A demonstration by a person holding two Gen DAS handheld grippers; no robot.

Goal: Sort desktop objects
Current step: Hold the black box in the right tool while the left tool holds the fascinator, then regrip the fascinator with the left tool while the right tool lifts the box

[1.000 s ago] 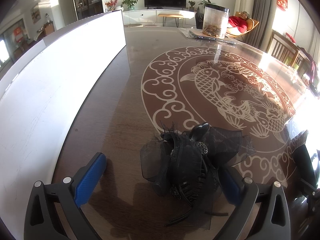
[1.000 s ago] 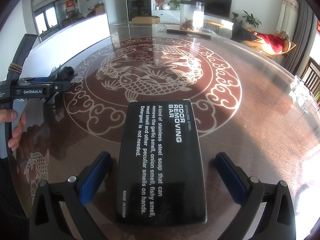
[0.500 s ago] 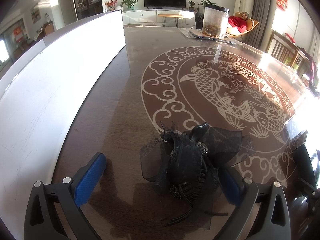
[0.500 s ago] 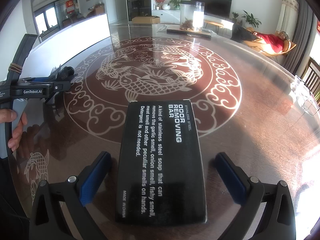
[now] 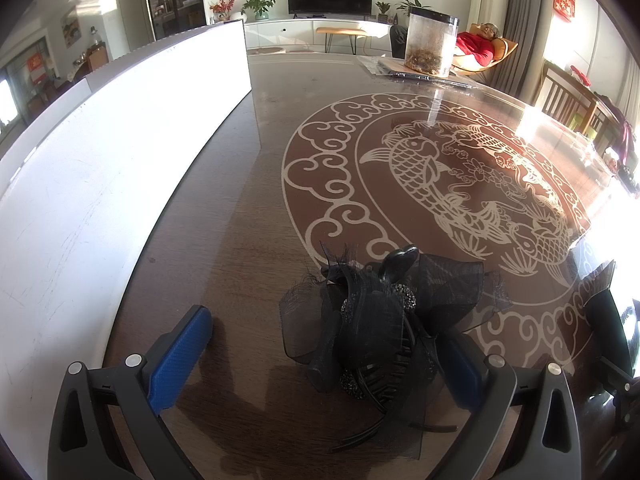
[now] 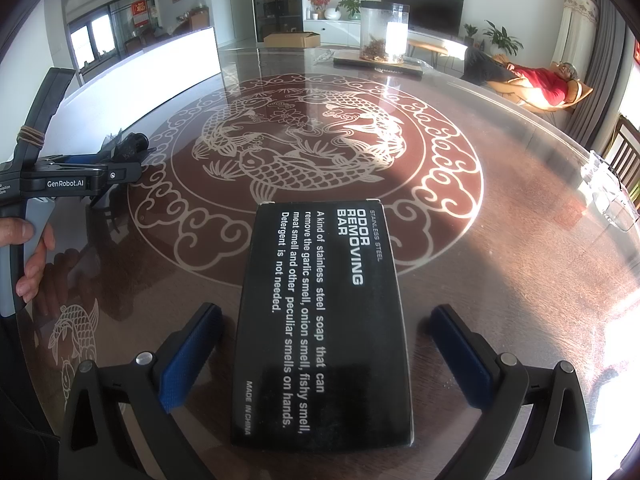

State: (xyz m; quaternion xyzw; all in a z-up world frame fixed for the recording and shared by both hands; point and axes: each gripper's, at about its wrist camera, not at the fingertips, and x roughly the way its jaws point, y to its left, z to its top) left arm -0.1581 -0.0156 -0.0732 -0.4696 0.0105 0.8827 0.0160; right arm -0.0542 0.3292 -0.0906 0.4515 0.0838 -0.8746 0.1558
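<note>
**Both tongs spread wide, nothing lifted yet**

Nearest the right-hand camera, the right gripper (image 6: 320, 340) stands wide apart, its blue pads clear of the black box (image 6: 322, 320) that lies flat on the table (image 6: 500, 248) between them. The box is not gripped; there is open table on each side of it. Its white print reads "STAINLESS STEEL ODOR REMOVING BAR", then "A kind of stainless steel soap that can remove the garlic smell, onion smell, meat smell and other peculiar smells on hands. Detergent is not needed." and, at the near end, "MADE IN CHINA".

In the left-hand camera, the left gripper (image 5: 324, 354) is likewise wide. The black hair clip (image 5: 380, 312), a claw dressed in netting and small beads, rests on the table between the fingers, much closer to the right-hand finger, whose pad it partly hides; whether it touches that pad I cannot tell. Seen from the right-hand view, the side of the left gripper carries "GenRobot.AI", with a hand (image 6: 30, 256) on its handle.

By my judgement the sorting has barely begun: both items lie on the table, each framed for a grasp, and no bin or tray for them is evident.

Farther off, a white board (image 5: 120, 152) stands along the table's left side, and a clear jar (image 5: 430, 46) sits at the far end. Beyond the table, a person in red reclines in a chair.
</note>
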